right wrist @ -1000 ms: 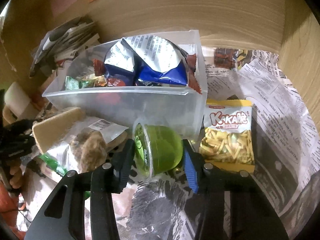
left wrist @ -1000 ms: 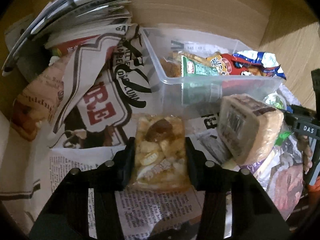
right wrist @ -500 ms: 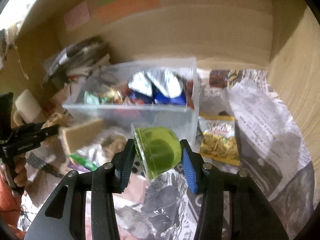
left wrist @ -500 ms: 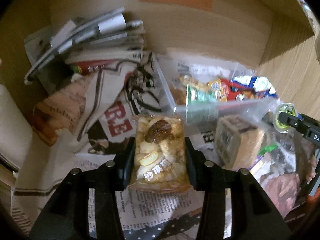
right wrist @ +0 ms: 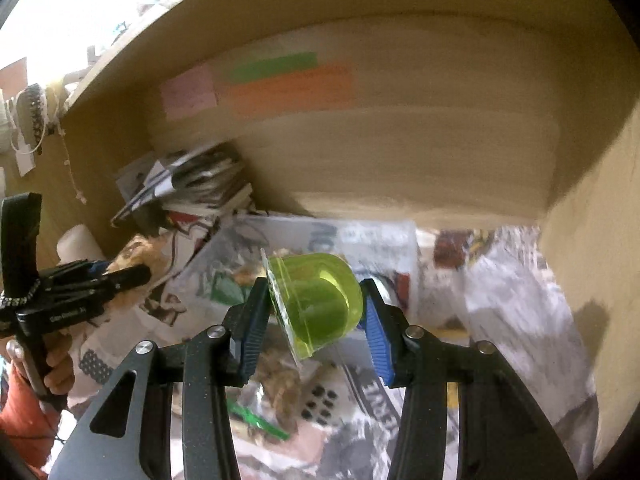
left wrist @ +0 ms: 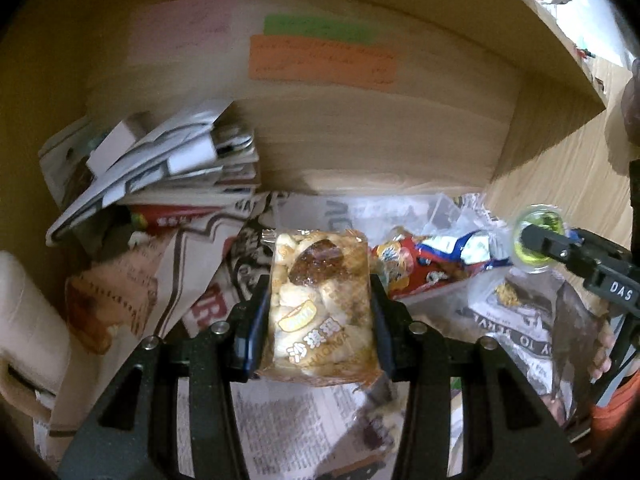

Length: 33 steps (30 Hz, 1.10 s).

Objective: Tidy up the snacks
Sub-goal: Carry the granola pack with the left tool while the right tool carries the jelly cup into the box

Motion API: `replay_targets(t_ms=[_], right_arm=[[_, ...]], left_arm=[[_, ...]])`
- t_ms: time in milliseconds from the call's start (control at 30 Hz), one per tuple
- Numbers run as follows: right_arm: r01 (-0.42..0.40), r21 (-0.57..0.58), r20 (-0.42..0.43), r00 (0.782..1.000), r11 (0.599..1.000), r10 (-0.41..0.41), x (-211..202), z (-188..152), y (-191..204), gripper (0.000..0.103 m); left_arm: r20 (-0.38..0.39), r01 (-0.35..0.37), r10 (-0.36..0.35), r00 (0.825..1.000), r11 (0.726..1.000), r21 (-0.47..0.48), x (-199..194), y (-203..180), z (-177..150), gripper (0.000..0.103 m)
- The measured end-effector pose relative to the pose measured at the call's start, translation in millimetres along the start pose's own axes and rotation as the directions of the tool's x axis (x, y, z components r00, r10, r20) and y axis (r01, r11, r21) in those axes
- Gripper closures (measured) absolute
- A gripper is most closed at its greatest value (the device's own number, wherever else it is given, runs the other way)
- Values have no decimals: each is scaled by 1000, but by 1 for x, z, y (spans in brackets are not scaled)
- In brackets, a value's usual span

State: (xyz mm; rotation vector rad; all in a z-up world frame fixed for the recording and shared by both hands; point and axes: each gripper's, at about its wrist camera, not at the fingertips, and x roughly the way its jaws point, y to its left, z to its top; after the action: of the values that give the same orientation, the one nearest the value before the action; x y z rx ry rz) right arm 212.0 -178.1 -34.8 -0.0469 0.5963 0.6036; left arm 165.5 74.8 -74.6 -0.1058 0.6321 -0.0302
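Progress: clear bin [left wrist: 436,276] at back of the newspaper-lined shelf already holds several packets; 2 snacks in transit. Left gripper [left wrist: 318,308] clamped on nougat packet [left wrist: 320,304]; right gripper [right wrist: 316,308] clamped on green jelly cup [right wrist: 320,300]. Both held in front of the bin; loose packets, blurred, probably remain at front edge.

Both wrist cams close, tilted down into wooden alcove; share orange note [left wrist: 322,62], plastic bin [right wrist: 360,240].
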Motion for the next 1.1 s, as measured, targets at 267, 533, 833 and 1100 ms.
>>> replay_targets(t_ms=[267, 533, 833, 1100], right_arm=[[-47, -21, -30, 998, 999, 46, 38, 14, 16, 61], [-71, -28, -97, 993, 997, 68, 75, 17, 18, 65], [-74, -65, -127, 990, 995, 65, 86, 22, 19, 72], [-64, -56, -128, 990, 996, 57, 76, 18, 15, 70]], left_arm=[[-13, 8, -8, 1000, 1000, 8, 24, -8, 16, 58], [-50, 8, -6, 999, 1000, 30, 54, -12, 23, 58], [-143, 26, -27, 989, 1000, -7, 94, -11, 20, 58], [-77, 22, -21, 997, 1000, 22, 74, -21, 23, 40]])
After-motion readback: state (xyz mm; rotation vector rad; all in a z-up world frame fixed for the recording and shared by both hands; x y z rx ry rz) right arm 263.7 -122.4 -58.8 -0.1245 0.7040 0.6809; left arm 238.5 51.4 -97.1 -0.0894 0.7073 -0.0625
